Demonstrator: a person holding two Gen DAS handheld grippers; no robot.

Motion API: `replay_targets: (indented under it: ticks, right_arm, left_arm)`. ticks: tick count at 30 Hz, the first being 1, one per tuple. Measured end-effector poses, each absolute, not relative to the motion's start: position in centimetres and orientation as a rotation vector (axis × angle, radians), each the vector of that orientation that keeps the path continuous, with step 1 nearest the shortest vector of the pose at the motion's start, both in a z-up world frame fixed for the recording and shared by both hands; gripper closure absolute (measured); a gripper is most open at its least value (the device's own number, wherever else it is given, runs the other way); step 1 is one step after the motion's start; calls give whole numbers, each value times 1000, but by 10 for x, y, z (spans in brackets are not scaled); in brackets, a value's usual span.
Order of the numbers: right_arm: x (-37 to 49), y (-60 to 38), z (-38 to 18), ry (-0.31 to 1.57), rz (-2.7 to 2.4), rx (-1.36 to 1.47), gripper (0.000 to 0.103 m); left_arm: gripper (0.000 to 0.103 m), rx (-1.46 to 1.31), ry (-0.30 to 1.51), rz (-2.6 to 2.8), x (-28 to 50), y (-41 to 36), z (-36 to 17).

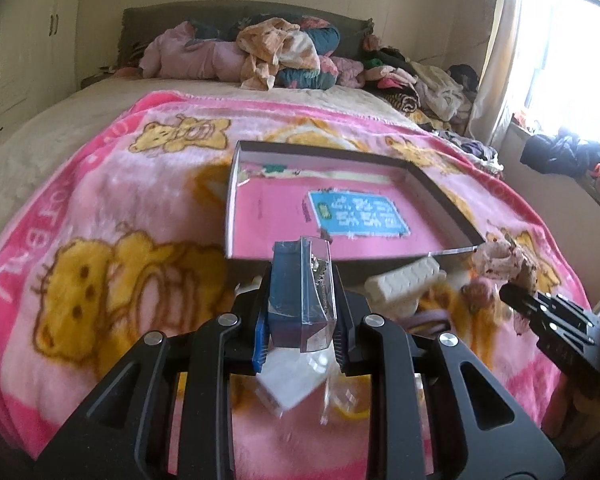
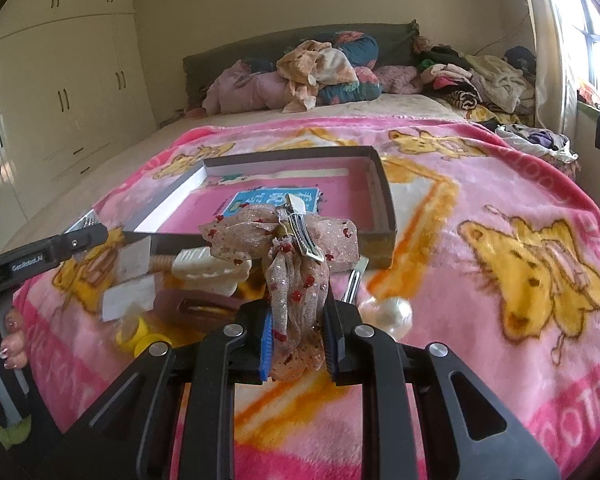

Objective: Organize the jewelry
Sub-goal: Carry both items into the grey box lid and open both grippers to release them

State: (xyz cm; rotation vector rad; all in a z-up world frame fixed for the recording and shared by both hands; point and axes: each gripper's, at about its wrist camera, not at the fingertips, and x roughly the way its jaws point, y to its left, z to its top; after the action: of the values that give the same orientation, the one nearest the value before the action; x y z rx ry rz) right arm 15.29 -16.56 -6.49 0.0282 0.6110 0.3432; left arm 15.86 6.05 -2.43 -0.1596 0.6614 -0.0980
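Note:
My left gripper (image 1: 300,280) is shut on a small clear jewelry packet with a blue card (image 1: 300,292), held above the blanket just short of the open box. The shallow box (image 1: 440,184) has a pink floor and lies on the bed; it also shows in the right wrist view (image 2: 380,184). My right gripper (image 2: 298,312) is shut on a beige bow hair clip with red dots (image 2: 292,236), its metal clip on top, held above the box's near edge. The bow also shows in the left wrist view (image 1: 504,256). The left gripper shows in the right wrist view (image 2: 84,236).
Loose items lie on the pink bear blanket (image 2: 500,240) before the box: a white claw clip (image 2: 208,268), a mauve hair clip (image 2: 196,304), a large pearl piece (image 2: 388,312), yellow pieces (image 2: 140,336), white cards (image 2: 128,296). Clothes pile at the headboard (image 2: 320,72).

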Motion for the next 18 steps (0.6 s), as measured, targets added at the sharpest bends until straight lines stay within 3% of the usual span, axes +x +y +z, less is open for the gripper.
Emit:
replay_targets:
  ticks: [18]
  right_arm:
    - [222,-164,-49,611,318,26,78]
  left_arm:
    - [85,-138,672,-117,240,38,-24]
